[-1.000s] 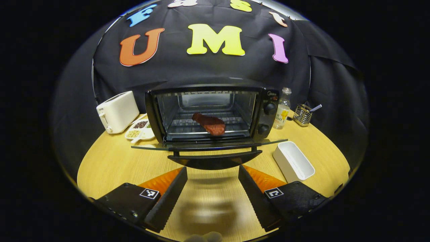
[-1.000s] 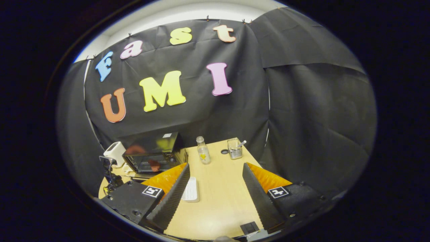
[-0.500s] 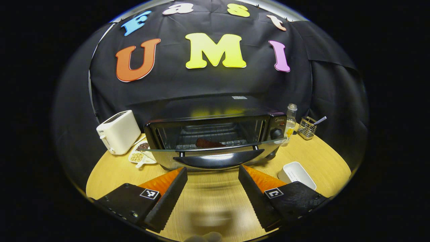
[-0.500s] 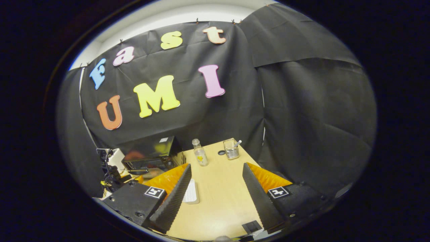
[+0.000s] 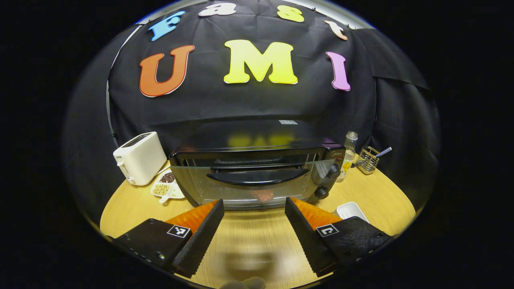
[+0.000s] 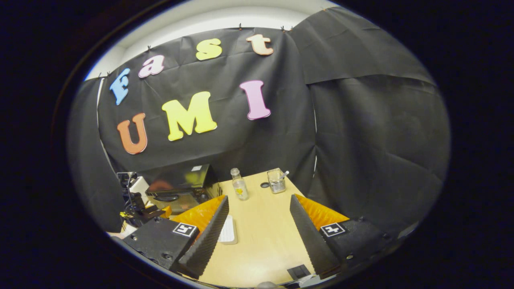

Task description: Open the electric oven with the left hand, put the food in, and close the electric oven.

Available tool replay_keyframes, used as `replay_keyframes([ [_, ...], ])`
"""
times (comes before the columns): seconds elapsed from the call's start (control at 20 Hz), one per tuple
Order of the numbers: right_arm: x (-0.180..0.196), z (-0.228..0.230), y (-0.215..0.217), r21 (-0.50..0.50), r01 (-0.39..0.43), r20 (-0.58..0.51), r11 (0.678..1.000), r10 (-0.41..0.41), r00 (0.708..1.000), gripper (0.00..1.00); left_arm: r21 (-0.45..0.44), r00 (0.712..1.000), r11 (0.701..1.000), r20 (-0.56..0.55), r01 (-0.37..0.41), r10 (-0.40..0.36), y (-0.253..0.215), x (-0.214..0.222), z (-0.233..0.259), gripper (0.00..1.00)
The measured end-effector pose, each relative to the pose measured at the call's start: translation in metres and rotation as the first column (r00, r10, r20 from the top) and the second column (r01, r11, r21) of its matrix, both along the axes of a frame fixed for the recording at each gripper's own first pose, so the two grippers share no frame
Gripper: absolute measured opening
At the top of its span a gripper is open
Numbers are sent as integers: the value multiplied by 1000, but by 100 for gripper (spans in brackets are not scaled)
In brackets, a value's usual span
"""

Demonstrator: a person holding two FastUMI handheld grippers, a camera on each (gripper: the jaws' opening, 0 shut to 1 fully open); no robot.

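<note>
Nearly finished: the electric oven (image 5: 253, 176) stands just beyond the left gripper (image 5: 254, 230), whose wide-spread fingers hold nothing; its door looks almost closed, food (image 5: 263, 195) dimly visible behind the glass.

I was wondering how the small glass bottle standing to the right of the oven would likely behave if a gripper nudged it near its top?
The bottle is tall and narrow on a small base, so a high nudge would probably tip it. It looks like clear glass, so likely stiff, smooth and breakable. Once down, its round body might roll on the table.
</note>
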State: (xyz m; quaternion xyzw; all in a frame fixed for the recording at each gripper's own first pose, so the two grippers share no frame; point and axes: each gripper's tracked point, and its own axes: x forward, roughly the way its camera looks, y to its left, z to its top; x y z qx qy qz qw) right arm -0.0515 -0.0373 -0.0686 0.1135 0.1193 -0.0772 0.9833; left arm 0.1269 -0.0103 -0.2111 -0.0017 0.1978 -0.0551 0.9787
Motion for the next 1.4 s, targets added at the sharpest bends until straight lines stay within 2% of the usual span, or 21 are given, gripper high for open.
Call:
replay_keyframes([
  [0.25, -3, 6, 5, -17, -18, 9, 1000, 18, 1000, 97, -10, 1000, 1000, 25, 7, -6, -7, -12, 15, 98],
  [0.4, -3, 14, 7, -29, -40, 30, 999, 41, 999, 97, -28, 997, 999, 70, 18, -16, -15, -30, 44, 98],
  [0.55, -2, 22, 8, -41, -78, 65, 996, 80, 995, 97, -60, 991, 998, 135, -1, 10, -16, -55, 90, 98],
  [0.75, -7, 30, -2, -90, -125, 100, 988, 133, 986, 95, -69, 965, 997, 257, -38, 55, -13, -100, 161, 97],
  [0.95, -19, 33, -12, -87, -179, 124, 980, 189, 974, 97, -60, 941, 995, 326, -76, 92, -14, -161, 204, 96],
  [1.05, -27, 30, -20, -109, -198, 125, 974, 211, 970, 95, -46, 928, 993, 353, -109, 118, -12, -188, 213, 97],
  [1.1, -31, 28, -23, -115, -208, 123, 971, 221, 967, 98, -43, 922, 992, 364, -122, 129, -13, -200, 215, 97],
  [1.25, -42, 26, -28, -143, -235, 134, 961, 255, 958, 98, -48, 911, 985, 375, -166, 171, -17, -236, 216, 96],
  [1.4, -46, 27, -26, -156, -260, 159, 953, 284, 946, 96, -35, 900, 982, 395, -185, 184, -24, -258, 223, 96],
])
